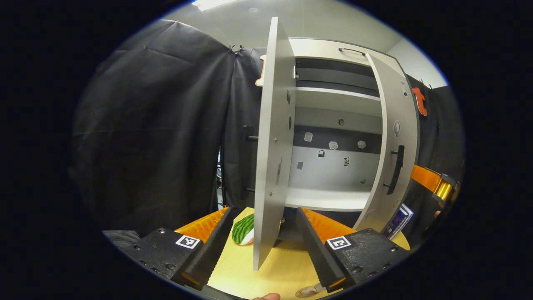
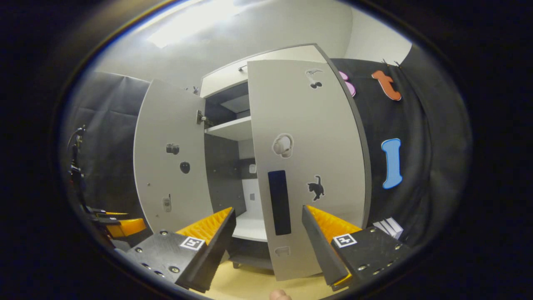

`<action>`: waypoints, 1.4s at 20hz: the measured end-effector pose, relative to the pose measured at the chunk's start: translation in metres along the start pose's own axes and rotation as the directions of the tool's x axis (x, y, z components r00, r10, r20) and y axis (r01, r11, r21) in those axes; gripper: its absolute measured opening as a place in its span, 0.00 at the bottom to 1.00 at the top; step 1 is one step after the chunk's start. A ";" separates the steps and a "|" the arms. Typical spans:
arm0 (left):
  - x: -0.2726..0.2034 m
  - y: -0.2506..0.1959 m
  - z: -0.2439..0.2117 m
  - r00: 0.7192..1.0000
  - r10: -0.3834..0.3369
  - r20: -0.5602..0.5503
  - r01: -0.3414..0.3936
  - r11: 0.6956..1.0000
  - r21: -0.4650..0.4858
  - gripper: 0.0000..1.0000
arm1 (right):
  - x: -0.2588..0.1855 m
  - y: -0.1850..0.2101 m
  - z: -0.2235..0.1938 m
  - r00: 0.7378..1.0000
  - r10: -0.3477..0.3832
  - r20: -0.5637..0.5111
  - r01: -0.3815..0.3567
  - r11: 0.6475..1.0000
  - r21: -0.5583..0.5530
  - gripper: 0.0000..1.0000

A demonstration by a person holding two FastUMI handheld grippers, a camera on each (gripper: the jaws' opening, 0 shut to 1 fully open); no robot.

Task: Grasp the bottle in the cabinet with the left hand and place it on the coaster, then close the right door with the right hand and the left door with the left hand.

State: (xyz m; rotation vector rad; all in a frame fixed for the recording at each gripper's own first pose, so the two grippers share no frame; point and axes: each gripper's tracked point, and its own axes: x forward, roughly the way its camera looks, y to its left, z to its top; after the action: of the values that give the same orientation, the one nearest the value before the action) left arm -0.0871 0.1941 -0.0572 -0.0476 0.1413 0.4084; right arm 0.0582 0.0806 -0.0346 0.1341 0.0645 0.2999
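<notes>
Left gripper (image 1: 266, 246): jaws wide, holding nothing; the edge of the pale grey left cabinet door (image 1: 272, 141) stands upright between its fingers.
Right gripper (image 2: 268, 246): jaws wide and empty, directly before the black vertical handle (image 2: 279, 202) of the pale grey right cabinet door (image 2: 306, 166).
Light wooden tabletop (image 1: 287, 266): a green striped watermelon-like piece (image 1: 243, 229) lies just left of the door edge.
Cabinet shelf (image 1: 329, 198): bare; I cannot tell where the bottle sits.
Key relation: right door is nearly shut, so likely a forward push finishes it.
</notes>
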 end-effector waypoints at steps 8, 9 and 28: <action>0.019 0.045 0.019 0.994 0.096 0.055 -0.096 0.995 -0.003 0.95 | 0.007 0.013 -0.004 1.000 0.005 -0.007 -0.005 1.000 -0.002 0.96; 0.024 0.049 0.024 0.992 0.109 0.070 -0.109 0.994 -0.009 0.95 | 0.007 0.012 -0.004 1.000 -0.001 -0.007 0.001 1.000 -0.003 0.96; 0.043 -0.006 0.032 0.993 -0.094 0.073 0.096 0.995 -0.013 0.92 | 0.003 0.010 -0.001 0.999 -0.048 0.010 0.048 0.999 -0.017 0.96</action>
State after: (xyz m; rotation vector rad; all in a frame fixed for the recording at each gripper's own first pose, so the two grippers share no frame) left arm -0.0413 0.2083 -0.0317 -0.0558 0.0637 0.3159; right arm 0.0578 0.0908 -0.0348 0.1168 0.0561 0.2516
